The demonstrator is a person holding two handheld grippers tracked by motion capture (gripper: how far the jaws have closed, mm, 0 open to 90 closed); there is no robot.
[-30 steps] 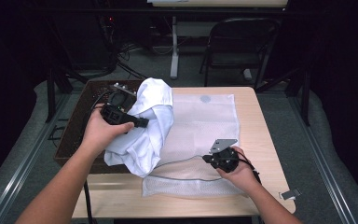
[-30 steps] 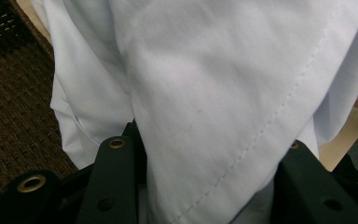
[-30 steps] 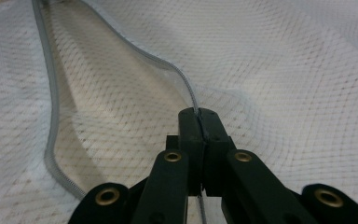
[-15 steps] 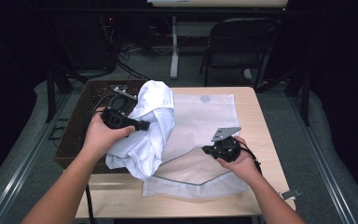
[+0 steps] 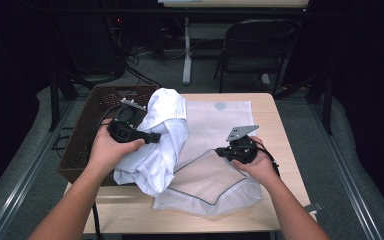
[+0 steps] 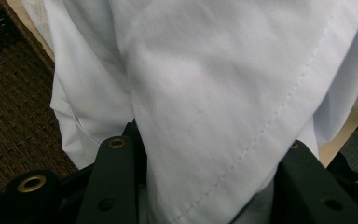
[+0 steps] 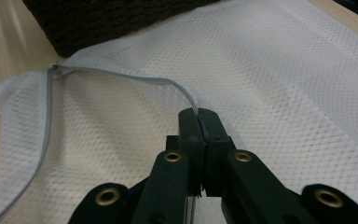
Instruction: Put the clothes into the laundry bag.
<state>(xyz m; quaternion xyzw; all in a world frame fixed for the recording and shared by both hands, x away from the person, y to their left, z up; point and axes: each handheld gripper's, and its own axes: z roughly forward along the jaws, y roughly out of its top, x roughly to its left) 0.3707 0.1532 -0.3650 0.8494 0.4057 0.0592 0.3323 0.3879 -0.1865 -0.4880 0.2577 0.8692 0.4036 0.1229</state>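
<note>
On the wooden table (image 5: 280, 125), right gripper (image 5: 228, 151) pinches the mesh bag's (image 5: 215, 185) grey edge; left gripper (image 5: 152, 136) clamps the white cloth (image 5: 160, 145) beside the brown basket (image 5: 87, 130). Dark room beyond the table holds a folding chair (image 5: 257, 45).

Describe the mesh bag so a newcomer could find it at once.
On the wooden table, right of the brown basket, lies a flat white mesh bag. Unlike the plain white garment beside it, it is netted, with a grey zipper edge pinched by the right hand-held gripper.
</note>
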